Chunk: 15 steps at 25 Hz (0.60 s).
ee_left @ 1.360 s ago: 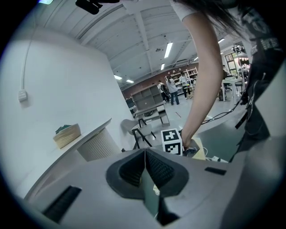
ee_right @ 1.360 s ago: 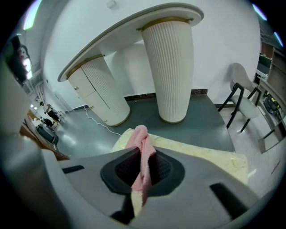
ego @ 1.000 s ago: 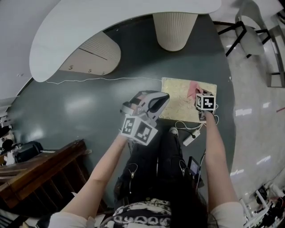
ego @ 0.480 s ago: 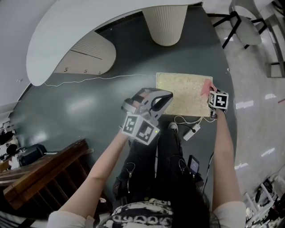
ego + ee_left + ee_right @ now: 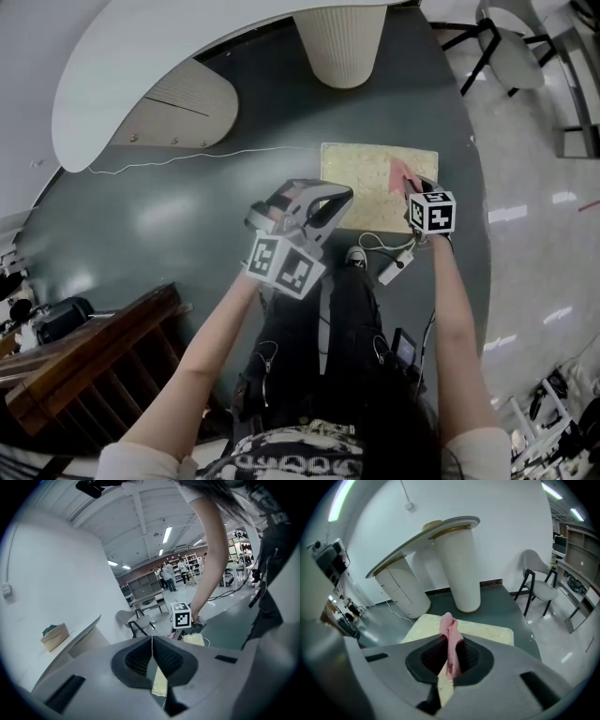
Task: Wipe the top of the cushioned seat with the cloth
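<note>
While the dark green floor (image 5: 169,216) fills most of the head view, a white curved desk (image 5: 141,75) spans the top, and its ribbed pillar (image 5: 339,42) stands just beyond the cushioned seat (image 5: 366,178). A dark wooden railing (image 5: 84,347) sits at the lower left, well apart from the work. A pale chair (image 5: 511,56) stands off to the upper right. The yellowish, square seat lies low on the floor in front of the person's legs.

The left tongs (image 5: 152,644) are pressed fully together with nothing between them. In the head view they show against the seat's left edge.

The right tongs (image 5: 449,654) are clamped on the pink cloth (image 5: 449,627), which stands up past the tips in a bunched fold. They sit over the seat's right side, near its front edge. Whether the cloth presses on the cushion I cannot tell.

A thin white cable (image 5: 187,155) trails across the floor left of the seat. A small white power strip (image 5: 392,270) lies just in front of it.
</note>
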Tool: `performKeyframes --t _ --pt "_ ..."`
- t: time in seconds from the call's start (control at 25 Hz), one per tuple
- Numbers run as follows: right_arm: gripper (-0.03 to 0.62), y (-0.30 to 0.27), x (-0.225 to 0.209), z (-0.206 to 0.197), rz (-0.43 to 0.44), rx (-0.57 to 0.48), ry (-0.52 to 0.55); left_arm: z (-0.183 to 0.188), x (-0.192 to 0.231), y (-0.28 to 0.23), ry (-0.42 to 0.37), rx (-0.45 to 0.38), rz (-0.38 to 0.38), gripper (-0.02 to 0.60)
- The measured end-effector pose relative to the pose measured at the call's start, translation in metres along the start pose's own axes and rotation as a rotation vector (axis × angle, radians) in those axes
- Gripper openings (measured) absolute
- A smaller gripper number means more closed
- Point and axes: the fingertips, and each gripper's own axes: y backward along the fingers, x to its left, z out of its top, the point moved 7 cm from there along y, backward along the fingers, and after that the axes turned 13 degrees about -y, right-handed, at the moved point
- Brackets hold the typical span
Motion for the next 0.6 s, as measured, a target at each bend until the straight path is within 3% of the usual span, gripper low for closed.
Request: performKeyframes --t 0.32,0.6 --pt "0.009 -0.045 0.094 -0.022 0.174 0.055 0.047 -0.012 0.004 0.019 0.006 0.049 0.013 0.008" --pt "0.009 -0.077 0.138 -0.040 0.223 0.106 0.060 -0.025 0.005 0.033 0.025 0.065 0.024 0.006"
